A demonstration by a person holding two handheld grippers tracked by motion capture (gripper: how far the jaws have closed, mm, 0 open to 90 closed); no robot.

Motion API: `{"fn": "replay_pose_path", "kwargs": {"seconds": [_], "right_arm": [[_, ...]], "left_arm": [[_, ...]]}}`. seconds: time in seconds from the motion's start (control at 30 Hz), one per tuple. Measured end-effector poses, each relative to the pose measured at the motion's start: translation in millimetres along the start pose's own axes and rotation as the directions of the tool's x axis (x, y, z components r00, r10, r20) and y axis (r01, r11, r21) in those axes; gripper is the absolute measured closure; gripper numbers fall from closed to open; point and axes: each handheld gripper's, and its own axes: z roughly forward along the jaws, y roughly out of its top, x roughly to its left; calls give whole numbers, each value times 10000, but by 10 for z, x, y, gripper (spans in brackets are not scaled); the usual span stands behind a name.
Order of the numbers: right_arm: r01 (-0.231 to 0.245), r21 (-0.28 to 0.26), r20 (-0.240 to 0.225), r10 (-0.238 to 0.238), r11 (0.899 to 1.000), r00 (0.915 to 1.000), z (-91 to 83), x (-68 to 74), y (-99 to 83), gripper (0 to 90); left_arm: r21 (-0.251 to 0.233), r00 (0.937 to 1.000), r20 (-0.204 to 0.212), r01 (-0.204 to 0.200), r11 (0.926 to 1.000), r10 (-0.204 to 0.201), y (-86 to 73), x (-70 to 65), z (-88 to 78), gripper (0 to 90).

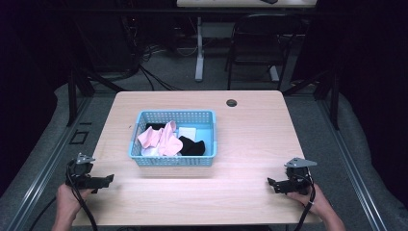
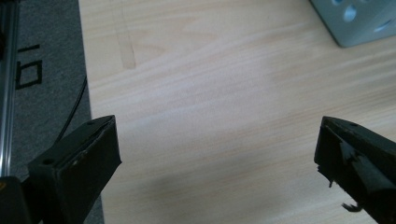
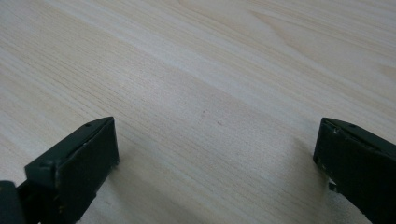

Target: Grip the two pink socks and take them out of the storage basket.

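Observation:
A light blue plastic basket stands on the wooden table, a bit left of its middle. Inside lie a pink cloth, a black cloth and a white cloth. My left gripper rests near the table's front left corner, held by a hand. In the left gripper view its jaws stand wide apart over bare wood, so the gripper is open, with a corner of the basket at the top right. My right gripper sits near the front right edge. It is open over bare wood.
A round cable hole lies in the table's far side. A folding chair and a desk leg stand behind the table. Grey floor and a metal rail run along the table's left edge.

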Motion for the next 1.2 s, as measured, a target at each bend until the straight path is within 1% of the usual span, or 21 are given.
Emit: {"fn": "replay_pose_path", "kwargs": {"seconds": [0.23, 0.27, 0.3, 0.33, 0.37, 0.4, 0.43, 0.47, 0.5, 0.53, 0.57, 0.63, 0.67, 0.7, 0.87, 0.93, 0.97, 1.07, 1.13, 1.17, 1.2], "right_arm": [[-23, 35, 51, 23, 10000, 10000, -2, 6, 2, 0], [-32, 29, 43, 32, 10000, 10000, -1, 6, 2, 0], [-65, -4, 65, 65, 10000, 10000, 1, 8, 1, 0], [-65, -4, 65, 65, 10000, 10000, 1, 8, 1, 0], [-68, -4, 63, 68, 10000, 10000, 2, 8, 1, 0], [-68, -4, 63, 68, 10000, 10000, 2, 8, 1, 0], [-38, 45, 72, 38, 10000, 10000, 1, 6, 3, 0], [-38, 45, 72, 38, 10000, 10000, 1, 6, 3, 0], [-58, 27, 25, 58, 10000, 10000, 1, 7, 3, 0], [-58, 27, 25, 58, 10000, 10000, 1, 7, 3, 0], [-61, 35, 101, 61, 10000, 9999, 0, 8, 2, 0], [-51, 7, 29, 51, 10000, 10000, 2, 6, 2, 0], [-51, 7, 29, 51, 10000, 10000, 2, 6, 2, 0], [-52, 24, 25, 52, 10000, 10000, 1, 6, 3, 0], [-13, 43, 54, 13, 10000, 10000, 2, 4, 3, 0], [-34, 24, 38, 34, 10000, 10000, 2, 6, 3, 0], [-16, 47, 58, 16, 10000, 10000, 1, 4, 4, 0], [-54, 5, -10, 54, 10000, 10000, 4, 6, 5, 0], [-42, -30, 10, 42, 10000, 10000, 8, 5, 4, 0], [-55, -1, 5, 55, 10000, 10000, 5, 6, 5, 0], [-55, -1, 5, 55, 10000, 10000, 5, 6, 5, 0]], "left_arm": [[35, 9997, 246, 24, 10000, -25, 158, 12, -117, 6], [42, 9995, 306, -32, 10000, 31, 200, 8, -144, 6], [-5, 9992, 377, -162, 9999, 162, 305, -17, -206, 6], [-5, 9992, 377, -162, 9999, 162, 305, -17, -206, 6], [38, 9986, 405, -351, 9994, 349, 426, -58, -271, 6], [38, 9986, 405, -351, 9994, 349, 426, -58, -271, 7], [-5, 9971, 517, -561, 9984, 561, 546, -87, -330, 7], [-5, 9971, 517, -561, 9984, 561, 546, -87, -330, 7], [-36, 9957, 548, -747, 9972, 748, 660, -118, -371, 6], [-36, 9957, 548, -747, 9972, 748, 660, -118, -371, 6], [-42, 9950, 557, -825, 9966, 826, 713, -134, -386, 6], [31, 9918, 655, -1106, 9939, 1101, 853, -199, -416, 3], [31, 9918, 655, -1106, 9939, 1101, 853, -199, -416, 3], [-16, 9901, 660, -1242, 9923, 1240, 935, -248, -436, 3], [8, 9827, 886, -1634, 9866, 1627, 1116, -337, -441, 2], [-23, 9820, 880, -1675, 9859, 1671, 1147, -359, -436, 2], [-18, 9790, 1075, -1742, 9847, 1733, 1218, -391, -437, 2], [-62, 9762, 1257, -1772, 9842, 1766, 1289, -424, -430, 2], [45, 9690, 1523, -1973, 9803, 1944, 1382, -482, -387, 2], [88, 9672, 1500, -2089, 9779, 2052, 1416, -503, -371, 2], [88, 9672, 1500, -2089, 9779, 2052, 1416, -503, -371, 2]]}}
